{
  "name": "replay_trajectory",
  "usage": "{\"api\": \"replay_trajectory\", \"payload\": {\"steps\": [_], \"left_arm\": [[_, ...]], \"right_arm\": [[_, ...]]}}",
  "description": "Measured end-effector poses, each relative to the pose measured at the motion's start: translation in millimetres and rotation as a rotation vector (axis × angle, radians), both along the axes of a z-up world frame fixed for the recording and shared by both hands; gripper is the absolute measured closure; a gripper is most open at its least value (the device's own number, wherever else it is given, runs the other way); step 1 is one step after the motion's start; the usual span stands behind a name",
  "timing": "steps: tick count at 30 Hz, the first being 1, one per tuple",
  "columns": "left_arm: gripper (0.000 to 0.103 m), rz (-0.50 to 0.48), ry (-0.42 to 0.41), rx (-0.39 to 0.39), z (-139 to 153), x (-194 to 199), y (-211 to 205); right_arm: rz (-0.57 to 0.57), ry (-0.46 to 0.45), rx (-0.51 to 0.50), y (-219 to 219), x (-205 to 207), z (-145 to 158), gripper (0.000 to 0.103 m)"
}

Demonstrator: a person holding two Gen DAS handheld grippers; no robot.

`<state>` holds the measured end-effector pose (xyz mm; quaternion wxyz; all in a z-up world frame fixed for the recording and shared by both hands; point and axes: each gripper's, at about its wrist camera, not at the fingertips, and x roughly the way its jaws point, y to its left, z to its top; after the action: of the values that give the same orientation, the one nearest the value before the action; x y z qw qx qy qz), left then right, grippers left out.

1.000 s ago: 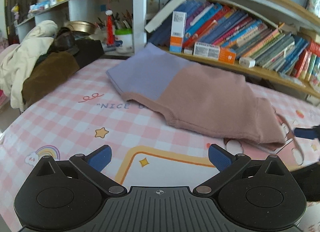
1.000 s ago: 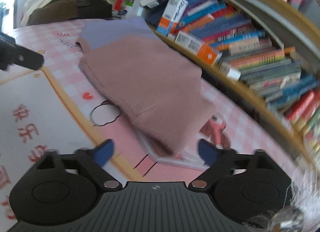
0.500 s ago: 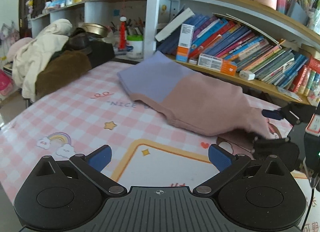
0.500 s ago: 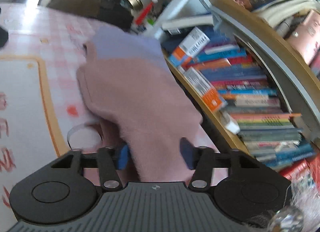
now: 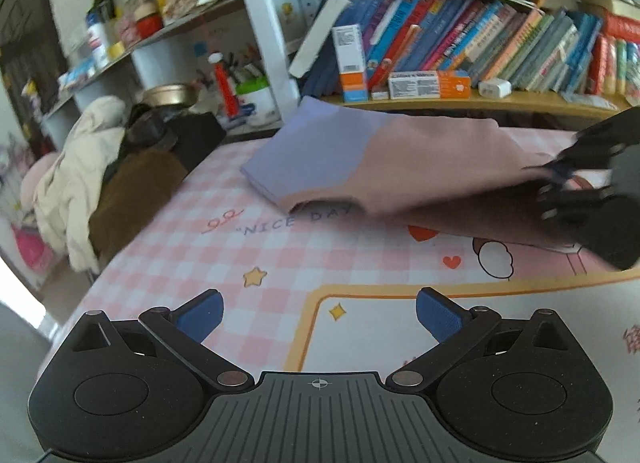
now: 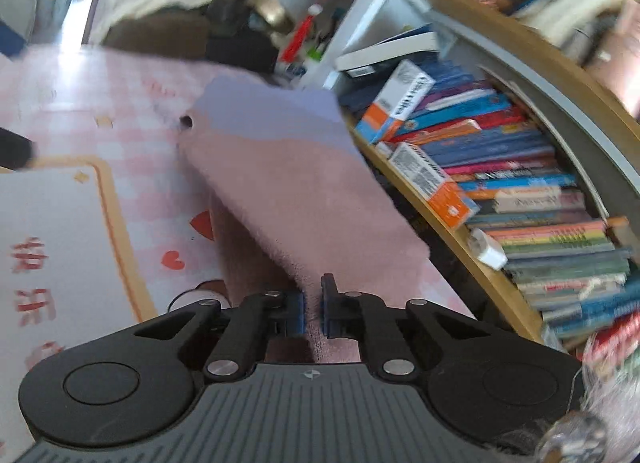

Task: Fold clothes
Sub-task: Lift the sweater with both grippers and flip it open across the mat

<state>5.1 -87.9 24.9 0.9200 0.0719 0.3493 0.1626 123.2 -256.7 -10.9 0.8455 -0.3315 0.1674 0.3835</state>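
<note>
- Sweater, pink knit with a lavender end, lies on the checked tablecloth just in front of the bookshelf; the lavender end points away from the right gripper.
- Pink end nearest the right gripper is raised off the cloth; from the left wrist view its underside shows in shadow there. Lavender end rests flat.
- Right gripper: blue pads drawn close together with pink knit pinched between them, at the edge farthest from the lavender end.
- Left gripper: fingers spread wide, nothing between them, hovering over the tablecloth on the side of the sweater away from the bookshelf, well apart from the fabric.
- Handling, judged: light, soft, fuzzy knit; it sags and drapes from the pinch, no stiffness to hold a line. Not fragile, but stretchy, so a one-point pull will skew it. Nap should grip the pads well.
- Where to hold, judged: at hems and corners, two points along the same edge; the ribbed edge near "NICE DAY" looks a firmer purchase.
- Whether it already carries folds: appears doubled, cannot say how many layers.
</note>
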Motion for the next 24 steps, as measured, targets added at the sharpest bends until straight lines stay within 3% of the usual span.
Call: {"api": "replay_trajectory", "payload": {"steps": [7,13,16,19,24], "left_arm": [[0.012,-0.182,0.025,0.187,-27.2,25.9,-13.3],[0.023,-0.327,-0.002,0.349,-56.4,46.2,-38.1],[0.035,-0.343,-0.032,0.375,-63.4,52.1,-33.3],[0.049,-0.336,-0.072,0.352,-61.0,56.7,-20.6],[0.049,-0.395,-0.114,0.355,-58.9,75.4,-16.3]], "right_arm": [[-0.117,-0.023,0.097,-60.6,-32.1,42.3,0.096],[-0.193,-0.109,0.116,-73.1,-50.9,89.3,0.096],[-0.248,-0.156,0.099,-79.5,-55.0,104.4,0.096],[-0.308,-0.166,0.067,-86.3,-56.6,107.4,0.096],[-0.397,-0.157,0.020,-96.9,-59.9,106.1,0.096]]}}
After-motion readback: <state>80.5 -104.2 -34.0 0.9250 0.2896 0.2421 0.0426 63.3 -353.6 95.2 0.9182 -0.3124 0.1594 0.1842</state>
